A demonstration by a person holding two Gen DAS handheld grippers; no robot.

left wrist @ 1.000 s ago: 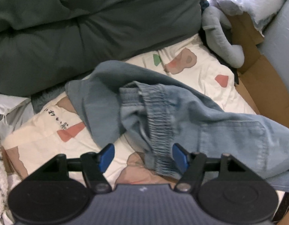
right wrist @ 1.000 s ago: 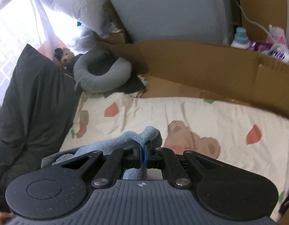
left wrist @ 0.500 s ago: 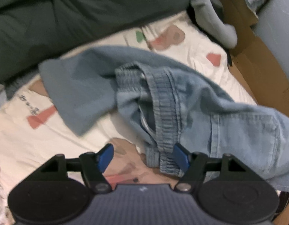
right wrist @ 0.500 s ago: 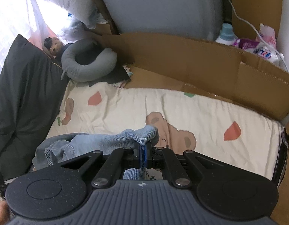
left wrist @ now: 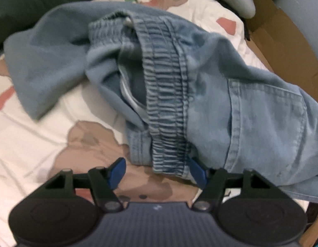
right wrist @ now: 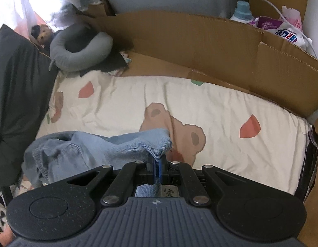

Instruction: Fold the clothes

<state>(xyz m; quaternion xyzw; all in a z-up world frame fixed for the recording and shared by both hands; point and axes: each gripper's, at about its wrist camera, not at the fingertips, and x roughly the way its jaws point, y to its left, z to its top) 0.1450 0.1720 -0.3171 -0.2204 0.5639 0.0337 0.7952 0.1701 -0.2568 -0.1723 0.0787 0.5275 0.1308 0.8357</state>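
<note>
Jeans (left wrist: 210, 86): soft, limp denim, crumpled on bed (right wrist: 220, 111).
Left gripper (left wrist: 156, 171): jaws wide, waistband (left wrist: 165, 107) between them; likely hold.
Right gripper (right wrist: 156, 170): jaws clamped on denim fold.

left wrist: close, looking down on jeans (left wrist: 200, 94) | right wrist: low, facing far cardboard (right wrist: 200, 41) | shared: jeans, bedsheet (right wrist: 220, 107)

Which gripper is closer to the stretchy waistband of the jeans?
Left. The left gripper is open with its fingers on either side of the waistband end. The right gripper is shut on another part of the jeans, away from it.
</note>
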